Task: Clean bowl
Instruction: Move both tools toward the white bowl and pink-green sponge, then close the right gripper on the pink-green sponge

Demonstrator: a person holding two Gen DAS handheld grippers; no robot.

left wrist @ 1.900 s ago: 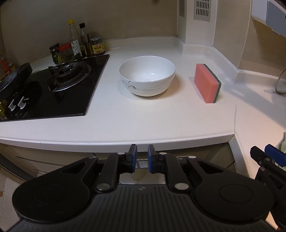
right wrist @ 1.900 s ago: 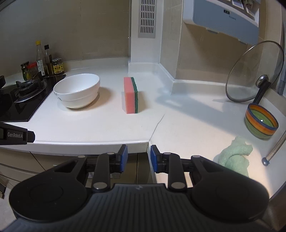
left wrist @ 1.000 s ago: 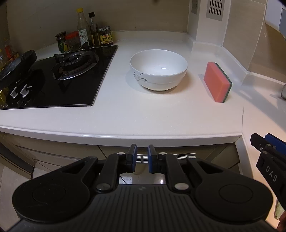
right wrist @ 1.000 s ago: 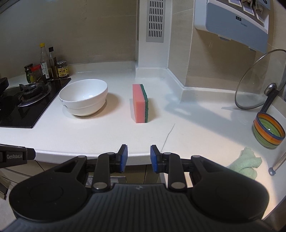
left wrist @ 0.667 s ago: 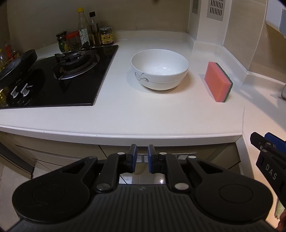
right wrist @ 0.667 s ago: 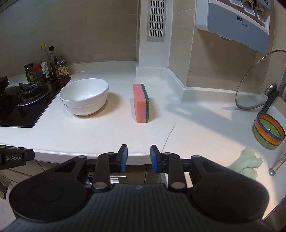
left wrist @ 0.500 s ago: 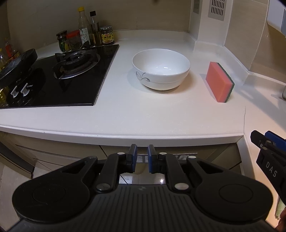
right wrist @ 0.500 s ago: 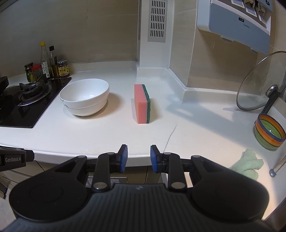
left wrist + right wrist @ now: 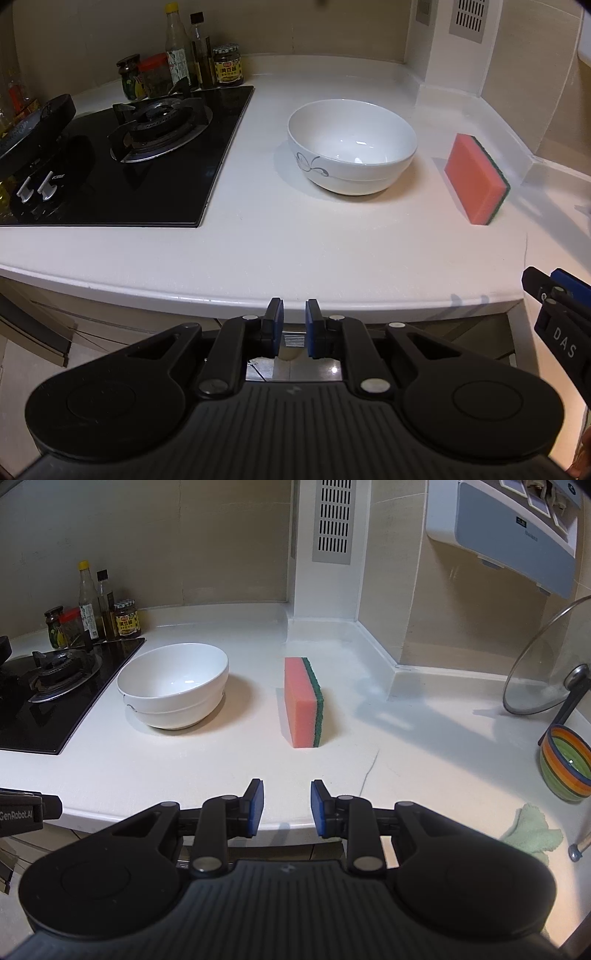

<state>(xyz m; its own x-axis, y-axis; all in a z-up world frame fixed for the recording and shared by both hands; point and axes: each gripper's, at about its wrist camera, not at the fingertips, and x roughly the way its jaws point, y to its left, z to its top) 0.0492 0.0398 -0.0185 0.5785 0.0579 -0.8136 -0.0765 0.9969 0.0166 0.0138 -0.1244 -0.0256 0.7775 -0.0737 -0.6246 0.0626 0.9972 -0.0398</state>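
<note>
White bowl (image 9: 352, 147) and sponge (image 9: 303, 701) rest untouched on the counter (image 9: 258, 251); left gripper (image 9: 294, 325) and right gripper (image 9: 287, 806) are parted, empty (cleaning not begun).

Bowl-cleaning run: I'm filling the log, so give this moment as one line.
phase: approach | white bowl: empty, upright on counter | sponge: on edge, right of bowl, untouched | left tool: empty | right tool: open, empty

White counter (image 9: 207, 775): bowl (image 9: 173, 690), upright sponge (image 9: 303, 701), striped bowl (image 9: 565, 768), cloth (image 9: 528, 834).
</note>
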